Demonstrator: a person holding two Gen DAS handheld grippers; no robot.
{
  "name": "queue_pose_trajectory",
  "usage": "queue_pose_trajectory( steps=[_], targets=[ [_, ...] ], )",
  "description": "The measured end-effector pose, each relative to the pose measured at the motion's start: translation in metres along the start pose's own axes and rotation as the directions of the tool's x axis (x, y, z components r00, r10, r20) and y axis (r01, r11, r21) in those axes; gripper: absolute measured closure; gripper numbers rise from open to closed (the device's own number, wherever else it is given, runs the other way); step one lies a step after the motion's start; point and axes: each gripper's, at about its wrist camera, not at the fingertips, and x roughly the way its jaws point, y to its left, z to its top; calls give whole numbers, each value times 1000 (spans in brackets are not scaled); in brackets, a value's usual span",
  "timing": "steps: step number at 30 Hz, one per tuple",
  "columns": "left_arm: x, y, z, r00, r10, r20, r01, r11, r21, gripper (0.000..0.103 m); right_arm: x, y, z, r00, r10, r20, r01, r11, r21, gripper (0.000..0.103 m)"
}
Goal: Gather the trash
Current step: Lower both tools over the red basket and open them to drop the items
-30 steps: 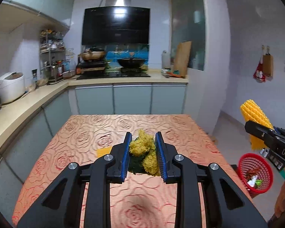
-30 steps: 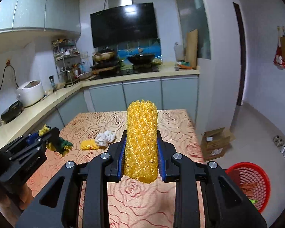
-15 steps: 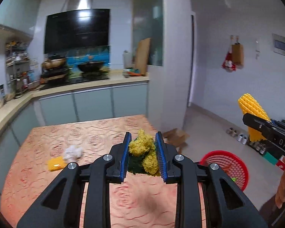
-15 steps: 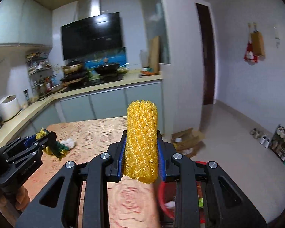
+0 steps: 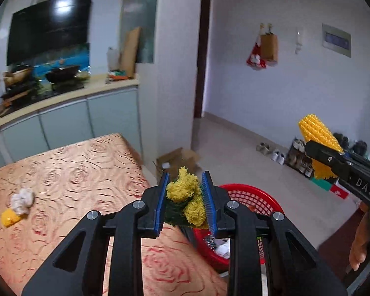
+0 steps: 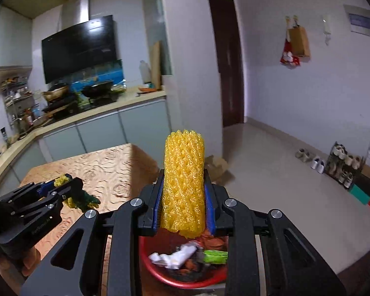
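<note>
1. Left wrist: left gripper [image 5: 185, 197] is clamping a yellow-green scrubber wad [image 5: 185, 196] between nearly closed jaws, at the table [image 5: 69, 172] edge beside the red basket [image 5: 254, 194].
2. Right wrist: right gripper [image 6: 183, 202] is pinching the yellow foam net [image 6: 184, 182] upright, jaws closed on it, over the basket [image 6: 160, 275] of trash.

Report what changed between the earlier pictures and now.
Both tongs swung away from the table toward the red basket: the right tongs now hang over it, the left tongs at its near rim. Nothing was released: the left keeps the yellow-green scrap, the right the yellow foam net. The white wad and yellow piece stayed on the table.
</note>
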Motion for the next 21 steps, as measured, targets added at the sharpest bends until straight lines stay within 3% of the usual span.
queue_pose_trajectory(
  steps=[7, 13, 21],
  targets=[
    [46, -16, -7, 995, -64, -80, 65, 998, 9, 78, 34, -21, -19, 992, -30, -122, 30, 1000, 3, 76],
    [82, -20, -19, 979, -125, -163, 123, 992, -24, 78, 65, -34, -32, 972, -47, -230, 46, 999, -8, 76],
    [101, -25, -28, 966, -164, -200, 159, 986, -44, 75, 82, -42, -42, 956, -18, -292, 28, 999, 30, 74]
  ],
)
